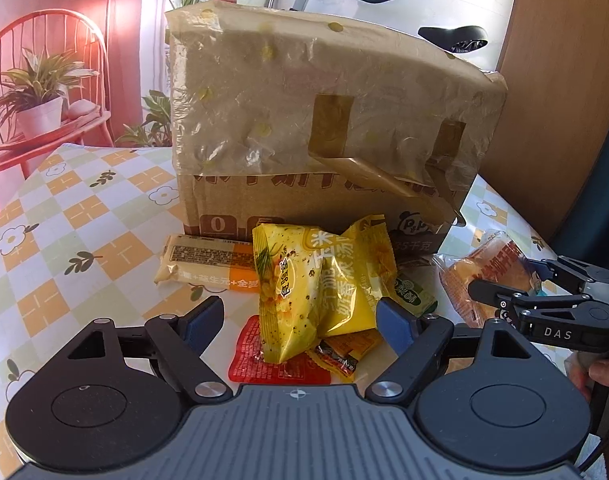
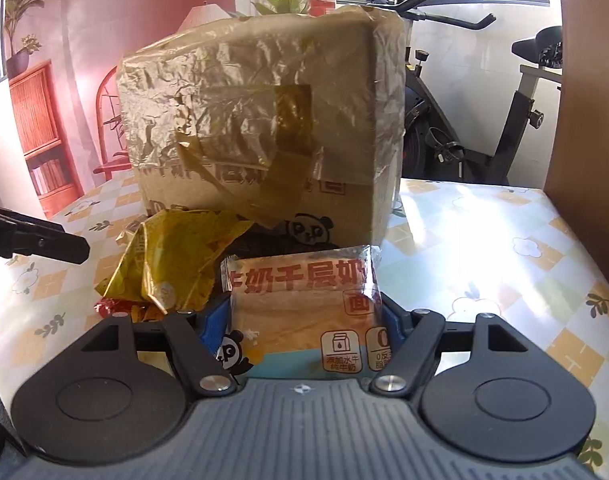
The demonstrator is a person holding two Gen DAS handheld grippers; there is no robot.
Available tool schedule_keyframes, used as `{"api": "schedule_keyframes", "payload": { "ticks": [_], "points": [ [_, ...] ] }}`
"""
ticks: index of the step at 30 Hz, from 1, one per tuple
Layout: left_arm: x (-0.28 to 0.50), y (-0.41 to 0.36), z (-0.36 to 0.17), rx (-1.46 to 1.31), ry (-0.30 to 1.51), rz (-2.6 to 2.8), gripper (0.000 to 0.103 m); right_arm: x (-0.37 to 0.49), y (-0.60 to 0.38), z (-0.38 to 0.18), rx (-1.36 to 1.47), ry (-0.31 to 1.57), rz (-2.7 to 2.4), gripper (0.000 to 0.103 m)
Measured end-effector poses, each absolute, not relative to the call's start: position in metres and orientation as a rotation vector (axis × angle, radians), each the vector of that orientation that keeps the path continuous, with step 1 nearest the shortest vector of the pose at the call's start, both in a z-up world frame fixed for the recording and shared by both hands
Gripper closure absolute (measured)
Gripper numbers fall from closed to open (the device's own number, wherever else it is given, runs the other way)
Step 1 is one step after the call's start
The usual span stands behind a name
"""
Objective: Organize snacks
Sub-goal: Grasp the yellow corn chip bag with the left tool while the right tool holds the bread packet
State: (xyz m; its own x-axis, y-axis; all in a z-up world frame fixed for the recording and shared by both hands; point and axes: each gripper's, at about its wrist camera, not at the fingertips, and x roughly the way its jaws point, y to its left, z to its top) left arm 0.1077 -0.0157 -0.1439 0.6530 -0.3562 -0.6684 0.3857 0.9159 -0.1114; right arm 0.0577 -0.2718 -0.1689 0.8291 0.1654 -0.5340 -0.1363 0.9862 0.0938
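a: what holds the right tongs?
b: clear-wrapped layered bread packet, clamped.
a: and the left tongs?
b: wide, around the yellow crinkled snack bags, before the taped cardboard box.

left gripper fingers spread wide, right gripper clamped, level

Cardboard box: matt brown corrugated board, upper part under wrinkled glossy film and tape. Yellow snack bags: shiny crinkled plastic foil. Bread packet: clear glossy film, strong glare. Red sachet: glossy plastic. Tabletop: smooth, slightly sheeny printed check cover. Left gripper: matt black plastic arms, blue pads, bright metal pivot pins, ribbed grey base.
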Motion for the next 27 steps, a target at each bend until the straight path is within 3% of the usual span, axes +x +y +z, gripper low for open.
{"api": "schedule_keyframes", "payload": {
  "ticks": [13, 20, 27],
  "points": [
    [0.153, -0.052, -0.161, 0.070, 0.765, -0.408, 0.017, 0.073, -0.285, -0.198, 0.029, 0.501, 0.061, 0.029],
    [0.169, -0.051, -0.177, 0.017, 0.809, -0.398, 0.010, 0.073, -0.280, -0.201, 0.010, 0.508, 0.060, 0.029],
    [0.170, -0.045, -0.194, -0.087, 0.845, -0.408, 0.010, 0.080, -0.288, -0.204, 0.044, 0.536, 0.089, 0.029]
  ]
}}
